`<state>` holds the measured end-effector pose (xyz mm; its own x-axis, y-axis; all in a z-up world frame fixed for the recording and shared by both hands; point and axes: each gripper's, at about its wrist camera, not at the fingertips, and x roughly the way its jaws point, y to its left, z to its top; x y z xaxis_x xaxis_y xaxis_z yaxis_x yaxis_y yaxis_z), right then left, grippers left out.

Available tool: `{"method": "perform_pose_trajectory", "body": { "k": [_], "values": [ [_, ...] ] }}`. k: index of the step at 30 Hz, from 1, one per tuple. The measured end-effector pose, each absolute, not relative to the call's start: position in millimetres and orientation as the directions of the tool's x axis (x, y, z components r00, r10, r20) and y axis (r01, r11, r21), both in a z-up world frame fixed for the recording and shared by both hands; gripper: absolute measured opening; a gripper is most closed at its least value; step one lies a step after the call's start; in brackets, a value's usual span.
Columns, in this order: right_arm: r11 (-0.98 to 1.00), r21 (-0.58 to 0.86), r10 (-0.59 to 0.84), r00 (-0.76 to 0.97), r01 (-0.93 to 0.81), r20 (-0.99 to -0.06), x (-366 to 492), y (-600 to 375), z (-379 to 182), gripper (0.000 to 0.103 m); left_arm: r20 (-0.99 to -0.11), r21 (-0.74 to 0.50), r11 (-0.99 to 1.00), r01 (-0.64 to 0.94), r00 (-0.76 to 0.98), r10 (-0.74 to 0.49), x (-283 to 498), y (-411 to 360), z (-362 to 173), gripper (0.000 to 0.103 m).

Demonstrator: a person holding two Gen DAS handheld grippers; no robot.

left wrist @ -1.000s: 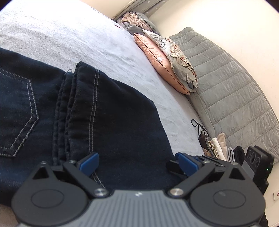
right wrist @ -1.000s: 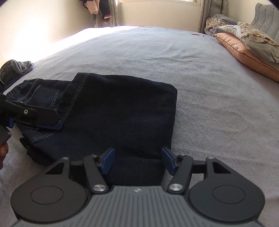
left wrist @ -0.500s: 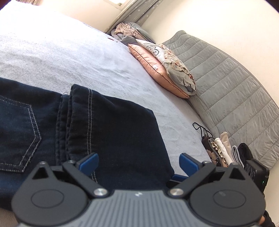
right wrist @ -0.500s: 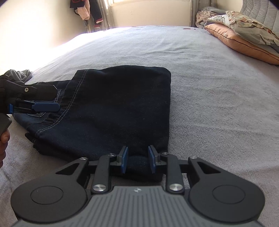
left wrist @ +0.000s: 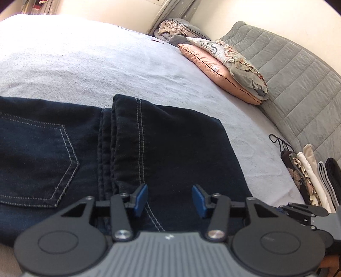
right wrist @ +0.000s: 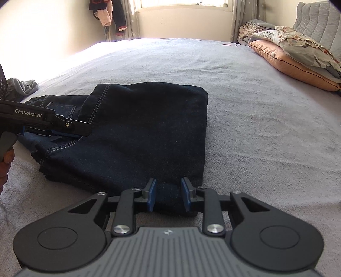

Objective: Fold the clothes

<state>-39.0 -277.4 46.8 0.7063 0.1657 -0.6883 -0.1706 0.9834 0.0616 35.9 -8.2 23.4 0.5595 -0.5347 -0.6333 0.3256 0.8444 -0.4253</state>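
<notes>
Dark blue jeans (left wrist: 181, 144) lie folded on the grey bedspread (left wrist: 85, 64), back pocket to the left and the folded leg part to the right. My left gripper (left wrist: 169, 199) hovers low over their near edge by the white side seam, jaws partly apart, nothing clamped. In the right wrist view the jeans (right wrist: 145, 132) form a dark rectangle. My right gripper (right wrist: 168, 198) has its blue pads pressed on the thick near-right edge of the fold. The left gripper (right wrist: 70, 131) comes in from the left, with a hand behind it.
A peach pillow (left wrist: 217, 70) and patterned pillows lean on the grey quilted headboard (left wrist: 287, 74). A stack of folded clothes (left wrist: 309, 170) sits at the bed's right edge. A grey garment (right wrist: 21, 87) lies far left. Clothes (right wrist: 106, 12) hang beside the window.
The right gripper closed from wide open onto the jeans' near edge and has held that width. The left gripper's jaws have narrowed and its view has tilted up.
</notes>
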Motion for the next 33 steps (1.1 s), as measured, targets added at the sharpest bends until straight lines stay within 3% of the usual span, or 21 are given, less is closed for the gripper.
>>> {"method": "perform_pose_trajectory", "body": {
  "k": [3, 13, 19, 21, 27, 33],
  "values": [
    [0.984, 0.045, 0.156, 0.708, -0.174, -0.689, -42.1, -275.5, 46.9, 0.028, -0.654, -0.361, 0.867, 0.343, 0.570, -0.498, 34.1, -12.0, 23.0, 0.036],
    [0.984, 0.053, 0.157, 0.684, -0.171, -0.713, -49.4, -278.5, 43.6, 0.028, -0.668, -0.313, 0.875, 0.369, 0.570, -0.479, 33.8, -16.4, 20.5, 0.036],
    [0.973, 0.174, 0.229, 0.691, -0.149, -0.686, -33.4, -294.4, 66.7, 0.031, -0.677, -0.254, 0.881, 0.399, 0.577, -0.457, 30.6, -24.0, 21.5, 0.036],
    [0.971, 0.183, 0.239, 0.694, -0.155, -0.680, -16.9, -295.4, 73.9, 0.031, -0.678, -0.247, 0.880, 0.405, 0.577, -0.455, 30.3, -25.5, 21.9, 0.038],
    [0.964, 0.176, 0.259, 0.568, -0.199, -0.781, 61.6, -283.3, 50.4, 0.030, -0.682, -0.239, 0.875, 0.422, 0.568, -0.460, 31.9, -27.0, 21.0, 0.039],
    [0.962, 0.213, 0.274, 0.580, -0.173, -0.767, 112.7, -285.5, 51.2, 0.028, -0.683, -0.223, 0.868, 0.444, 0.565, -0.464, 29.3, -31.9, 20.8, 0.048]
  ]
}}
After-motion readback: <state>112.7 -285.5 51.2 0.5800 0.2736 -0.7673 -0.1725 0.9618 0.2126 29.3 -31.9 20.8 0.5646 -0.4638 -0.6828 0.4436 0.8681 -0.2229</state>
